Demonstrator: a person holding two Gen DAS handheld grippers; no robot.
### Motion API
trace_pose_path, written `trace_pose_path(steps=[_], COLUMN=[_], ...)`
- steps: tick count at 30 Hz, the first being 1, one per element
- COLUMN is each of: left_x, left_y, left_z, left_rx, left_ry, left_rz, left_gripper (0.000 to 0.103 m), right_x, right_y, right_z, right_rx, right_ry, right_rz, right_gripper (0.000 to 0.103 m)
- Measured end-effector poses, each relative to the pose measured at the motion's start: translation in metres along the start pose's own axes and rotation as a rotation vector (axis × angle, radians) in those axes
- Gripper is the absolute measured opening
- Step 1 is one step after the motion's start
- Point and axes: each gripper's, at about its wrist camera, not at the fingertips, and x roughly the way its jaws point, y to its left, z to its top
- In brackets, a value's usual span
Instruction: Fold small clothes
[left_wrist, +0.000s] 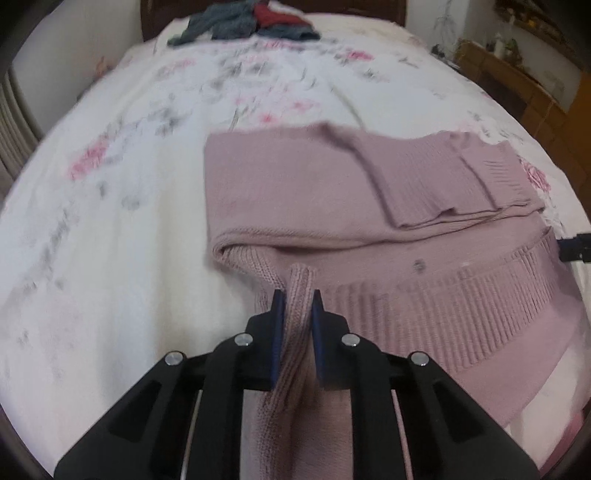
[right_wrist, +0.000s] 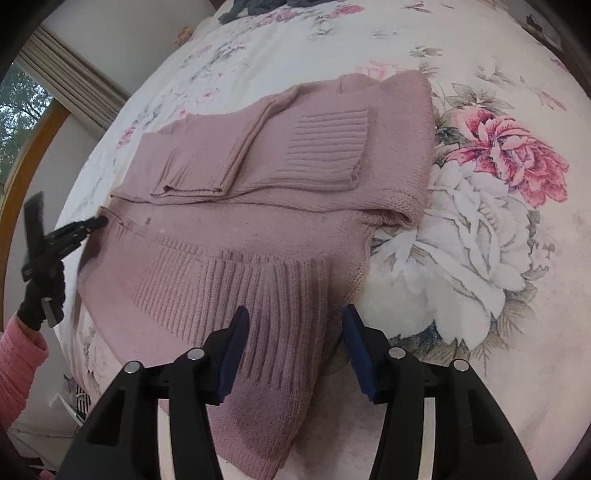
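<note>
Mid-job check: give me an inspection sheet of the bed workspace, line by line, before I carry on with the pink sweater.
Surface: floral bedspread, lightly wrinkled.
Job's things: pink knit sweater lying flat, both sleeves folded across the body; ribbed hem at the near edge.
Clutter: pile of dark grey and red clothes at the far end of the bed.
Grippers: left gripper pinching a ridge of the hem; right gripper open, fingers either side of the hem.
Cables: nothing seen.
Surroundings: window with curtain on one side; wooden furniture on the other; pink sleeve and black glove at the left gripper.
</note>
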Motion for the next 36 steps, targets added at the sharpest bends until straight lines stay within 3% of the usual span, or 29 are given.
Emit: trace_pose_path(steps=[3, 6, 8, 11, 15, 19, 21, 23, 25, 28, 32, 36], left_x=[-0.008, -0.002, 0.009, 0.025, 0.034, 0.039, 0.040, 0.037, 0.028, 0.004, -0.031, -0.058], left_y=[-0.009, -0.015, -0.009, 0.008, 0.016, 0.018, 0.017, 0.014, 0.010, 0.003, -0.003, -0.003], left_z=[-0.001, -0.004, -0.004, -0.004, -0.005, -0.006, -0.004, -0.004, -0.005, -0.008, -0.013, -0.009], left_rx=[0.012, 0.043, 0.027, -0.039, -0.048, -0.060, -0.063, -0.060, -0.047, -0.036, -0.038, -0.051], left_ry=[-0.014, 0.007, 0.032, 0.068, 0.082, 0.087, 0.086, 0.077, 0.053, -0.006, -0.087, -0.153], left_rz=[-0.047, -0.035, -0.008, -0.037, -0.056, -0.066, -0.064, -0.064, -0.057, -0.069, -0.090, -0.091], left_gripper=[0.011, 0.011, 0.014, 0.018, 0.023, 0.023, 0.015, 0.010, 0.009, 0.009, 0.009, 0.009], right_x=[0.004, 0.006, 0.009, 0.010, 0.012, 0.026, 0.030, 0.029, 0.023, 0.005, -0.028, -0.056], right_y=[0.003, 0.005, 0.006, 0.013, 0.020, 0.016, 0.017, 0.019, 0.021, 0.016, 0.015, 0.022], right_z=[0.003, 0.005, 0.007, 0.008, 0.009, 0.013, 0.015, 0.015, 0.013, 0.009, -0.004, -0.008], right_rx=[-0.018, -0.020, -0.024, -0.056, -0.089, -0.071, -0.069, -0.080, -0.089, -0.060, -0.012, -0.007], right_ry=[-0.002, -0.008, -0.006, -0.006, -0.005, 0.019, 0.024, 0.025, 0.019, -0.020, -0.092, -0.158], right_rz=[-0.029, -0.020, -0.020, -0.032, -0.025, -0.028, -0.036, -0.062, -0.075, -0.034, 0.089, 0.131], right_gripper=[0.054, 0.055, 0.055, 0.055, 0.055, 0.055, 0.054, 0.039, 0.013, 0.010, 0.010, 0.010])
